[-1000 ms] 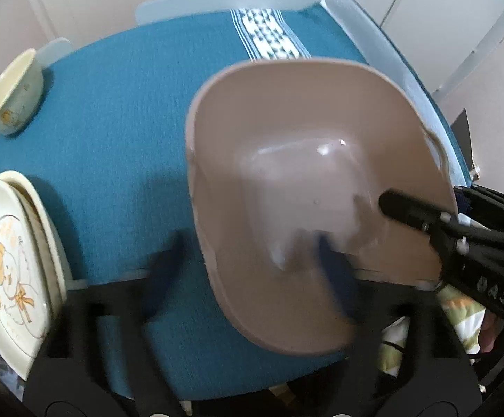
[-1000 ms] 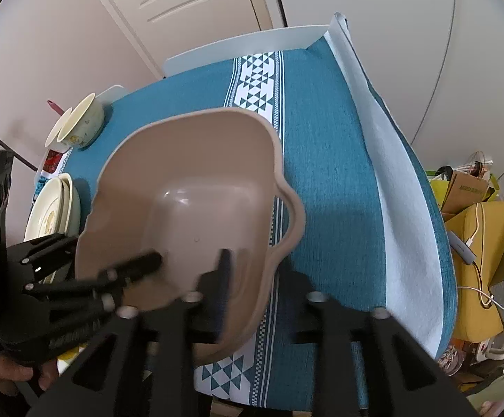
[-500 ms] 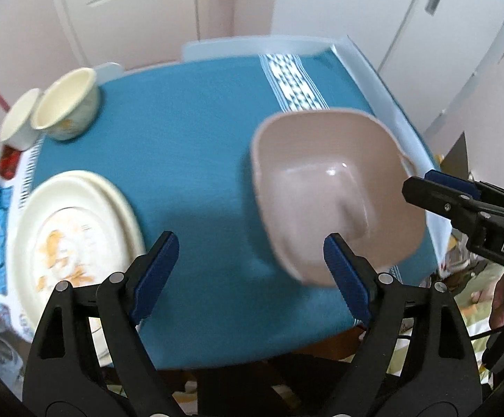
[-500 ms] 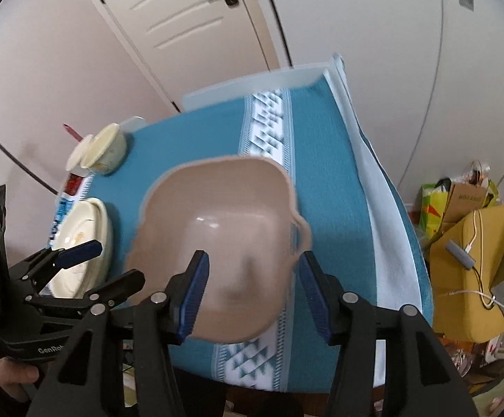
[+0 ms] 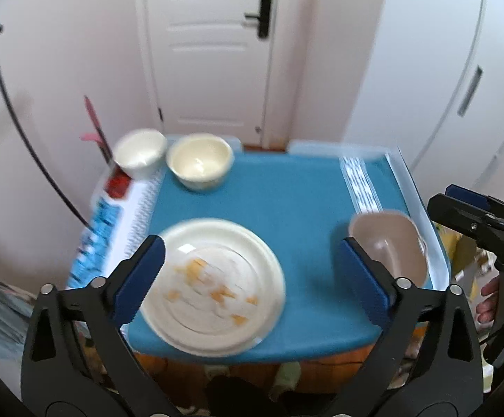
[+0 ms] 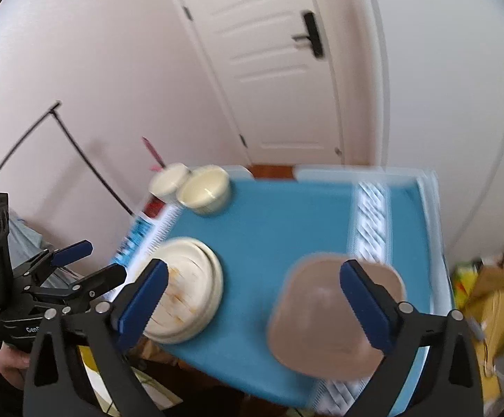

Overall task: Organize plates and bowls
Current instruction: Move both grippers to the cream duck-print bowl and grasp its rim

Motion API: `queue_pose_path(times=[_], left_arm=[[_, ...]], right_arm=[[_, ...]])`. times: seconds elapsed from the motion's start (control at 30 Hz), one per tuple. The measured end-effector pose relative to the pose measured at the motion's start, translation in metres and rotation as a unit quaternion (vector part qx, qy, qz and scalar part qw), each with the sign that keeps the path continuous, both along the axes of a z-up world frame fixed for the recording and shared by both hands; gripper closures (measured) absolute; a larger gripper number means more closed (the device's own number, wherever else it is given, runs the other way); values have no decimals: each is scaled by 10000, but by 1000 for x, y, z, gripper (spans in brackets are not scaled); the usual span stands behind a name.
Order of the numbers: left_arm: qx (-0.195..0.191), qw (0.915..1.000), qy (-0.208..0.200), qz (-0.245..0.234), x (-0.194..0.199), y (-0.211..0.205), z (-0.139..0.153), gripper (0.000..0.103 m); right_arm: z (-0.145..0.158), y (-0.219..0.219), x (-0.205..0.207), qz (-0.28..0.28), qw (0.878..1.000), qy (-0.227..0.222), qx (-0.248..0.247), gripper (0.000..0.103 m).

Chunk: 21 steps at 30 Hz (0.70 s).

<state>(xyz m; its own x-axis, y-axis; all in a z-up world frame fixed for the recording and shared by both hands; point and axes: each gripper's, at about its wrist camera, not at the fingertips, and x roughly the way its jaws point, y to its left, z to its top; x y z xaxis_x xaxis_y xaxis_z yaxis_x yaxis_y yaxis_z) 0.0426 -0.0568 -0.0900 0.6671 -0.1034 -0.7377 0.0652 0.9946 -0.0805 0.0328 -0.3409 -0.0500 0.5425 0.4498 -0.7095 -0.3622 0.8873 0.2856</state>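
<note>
Left wrist view, cream plates, tan bowl, blue tablecloth

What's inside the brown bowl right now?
Nothing shows inside the brown bowl: its visible interior is bare. The left gripper's finger covers part of the near side.
</note>
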Motion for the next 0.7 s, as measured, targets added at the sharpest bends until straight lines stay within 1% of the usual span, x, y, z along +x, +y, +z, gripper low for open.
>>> queue_pose_path(times=[0.13, 0.27, 0.33, 0.4, 0.47, 0.63, 0.7], left_arm=[[26, 9997, -185, 128, 14, 40, 19, 2], [49, 9996, -144, 234, 34, 74, 19, 2], [-17, 9996, -45, 269, 47, 92, 14, 2], [-115, 9995, 69, 280, 61, 110, 6, 2], [-211, 9992, 211, 271, 77, 127, -5, 3], [-609, 9956, 696, 178, 131, 161, -41, 3], [-687, 9938, 865, 116, 150, 167, -55, 3]], right_arm=[[22, 34, 14, 190, 9996, -219, 52, 2], [30, 71, 36, 253, 9994, -196, -163, 2], [29, 87, 45, 234, 9994, -185, -202, 2], [28, 103, 56, 122, 9994, -231, -224, 2], [23, 119, 70, 84, 9994, -145, -297, 2], [-6, 156, 114, 32, 9990, 316, -323, 2], [-21, 167, 130, -36, 9981, 506, -344, 2]])
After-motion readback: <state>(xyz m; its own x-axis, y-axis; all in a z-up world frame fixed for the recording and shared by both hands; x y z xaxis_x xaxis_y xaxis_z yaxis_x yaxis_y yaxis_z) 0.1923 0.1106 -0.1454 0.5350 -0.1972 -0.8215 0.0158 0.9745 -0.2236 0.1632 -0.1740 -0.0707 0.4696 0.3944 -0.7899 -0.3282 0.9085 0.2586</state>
